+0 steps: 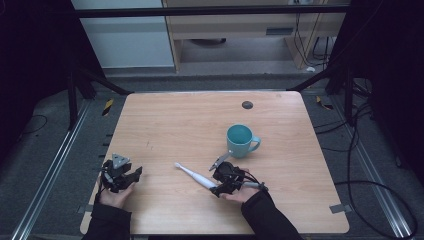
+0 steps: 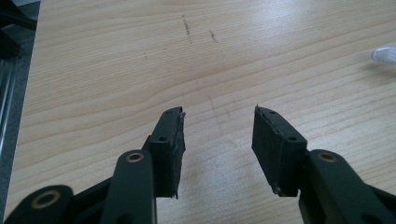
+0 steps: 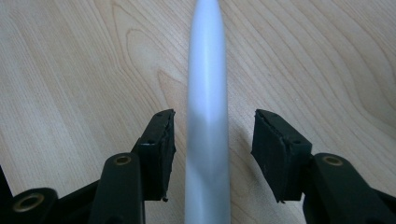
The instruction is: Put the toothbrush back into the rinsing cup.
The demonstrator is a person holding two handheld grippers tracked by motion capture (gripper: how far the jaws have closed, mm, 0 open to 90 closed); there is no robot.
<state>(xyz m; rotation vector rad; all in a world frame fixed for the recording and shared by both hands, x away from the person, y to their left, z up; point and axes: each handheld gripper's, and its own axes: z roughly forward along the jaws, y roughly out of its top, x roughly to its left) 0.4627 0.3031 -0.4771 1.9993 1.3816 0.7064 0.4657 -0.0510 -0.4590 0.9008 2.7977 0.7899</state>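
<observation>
My right gripper (image 1: pixel 218 186) sits near the front edge of the pale wooden table (image 1: pixel 165 120), and its black fingers (image 3: pixel 156 144) stand apart on either side of the thick handle of the slim white plastic electric toothbrush (image 1: pixel 195 176). In the right gripper view the handle (image 3: pixel 208 121) runs straight up the middle between the pads, with a gap on each side, so I am not pressing on it. The toothbrush lies flat on the table, its small head pointing away to the left and slightly back. Just behind my right hand stands the teal ceramic mug (image 1: pixel 241 140), upright, its handle turned to the right, apart from the toothbrush. My left gripper (image 1: pixel 134 176) rests near the table's front left corner, well apart from the toothbrush; its fingers (image 2: pixel 169 144) are spread wide over bare wood with nothing between them.
</observation>
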